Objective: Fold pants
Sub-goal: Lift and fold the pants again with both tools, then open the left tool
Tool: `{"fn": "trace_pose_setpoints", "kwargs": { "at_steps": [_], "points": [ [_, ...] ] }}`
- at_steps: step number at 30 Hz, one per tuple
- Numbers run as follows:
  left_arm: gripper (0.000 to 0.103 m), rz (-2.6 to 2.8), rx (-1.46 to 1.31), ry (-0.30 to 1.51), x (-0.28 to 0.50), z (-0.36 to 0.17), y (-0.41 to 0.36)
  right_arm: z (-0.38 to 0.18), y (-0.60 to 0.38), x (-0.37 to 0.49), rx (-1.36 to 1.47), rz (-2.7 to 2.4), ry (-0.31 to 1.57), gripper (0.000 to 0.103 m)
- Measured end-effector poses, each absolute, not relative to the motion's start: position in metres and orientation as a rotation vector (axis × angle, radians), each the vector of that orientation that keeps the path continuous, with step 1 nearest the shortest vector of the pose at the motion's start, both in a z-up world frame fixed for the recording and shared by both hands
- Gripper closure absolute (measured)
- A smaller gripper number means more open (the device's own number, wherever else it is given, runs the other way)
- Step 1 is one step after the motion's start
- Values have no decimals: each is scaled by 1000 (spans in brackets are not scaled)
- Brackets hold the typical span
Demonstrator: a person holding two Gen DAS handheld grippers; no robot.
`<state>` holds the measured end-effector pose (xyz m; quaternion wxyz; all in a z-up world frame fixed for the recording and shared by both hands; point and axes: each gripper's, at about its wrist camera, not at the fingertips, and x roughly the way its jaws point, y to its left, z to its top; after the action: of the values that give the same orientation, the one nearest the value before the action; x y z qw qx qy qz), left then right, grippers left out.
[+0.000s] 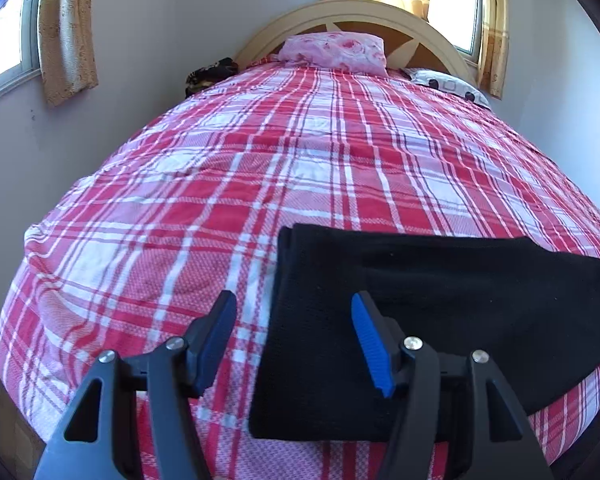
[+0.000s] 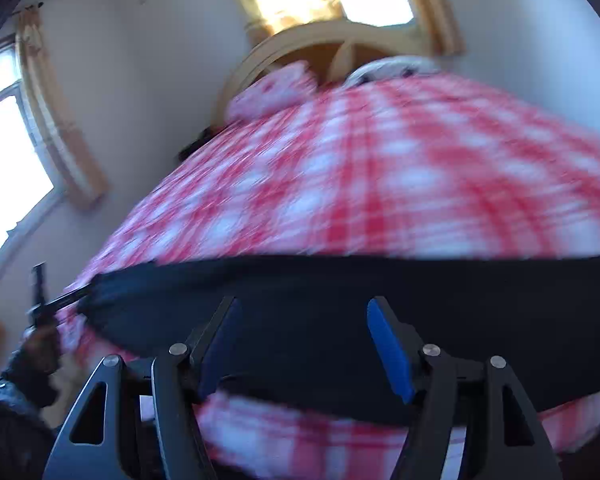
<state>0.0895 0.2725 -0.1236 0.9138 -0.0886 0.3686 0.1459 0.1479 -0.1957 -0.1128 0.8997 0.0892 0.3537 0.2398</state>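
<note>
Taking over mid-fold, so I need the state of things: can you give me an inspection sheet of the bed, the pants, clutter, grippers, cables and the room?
Surface: bed with red-and-white plaid cover, lightly wrinkled.
Job's things: black folded pants lying flat near the foot edge, layered edge on their left.
Clutter: pink floral pillow, white spotted pillow, dark patterned cloth bundle, all by the headboard.
Grippers: left gripper jaws open astride the pants' left edge, gripping nothing; right gripper jaws open over the pants, view blurred.
Cables: nothing seen.
Surroundings: cream arched wooden headboard, curtained windows, plain walls.

no readable text, no labels, no brands, no numbers anywhere
</note>
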Motion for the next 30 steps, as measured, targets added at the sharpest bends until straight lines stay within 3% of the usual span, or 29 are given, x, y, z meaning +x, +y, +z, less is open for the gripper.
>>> {"fn": "trace_pose_setpoints", "kwargs": {
  "at_steps": [4, 9, 13, 23, 26, 30],
  "points": [
    [41, 279, -203, 745, 87, -118, 271, -168, -141, 136, 79, 557, 884, 34],
    [40, 212, -169, 679, 90, -94, 245, -168, -138, 106, 45, 643, 878, 34],
    [30, 80, -148, 646, 108, -80, 203, -166, -179, 93, 155, 567, 858, 34],
    [29, -299, -41, 698, 154, -80, 62, -176, -349, 74, 630, 65, 687, 34],
    [30, -363, -4, 725, 164, -83, 28, -184, -382, 67, 737, 7, 648, 41],
    [30, -402, 23, 746, 167, -87, 2, -173, -395, 69, 706, -48, 617, 42]
  ]
}}
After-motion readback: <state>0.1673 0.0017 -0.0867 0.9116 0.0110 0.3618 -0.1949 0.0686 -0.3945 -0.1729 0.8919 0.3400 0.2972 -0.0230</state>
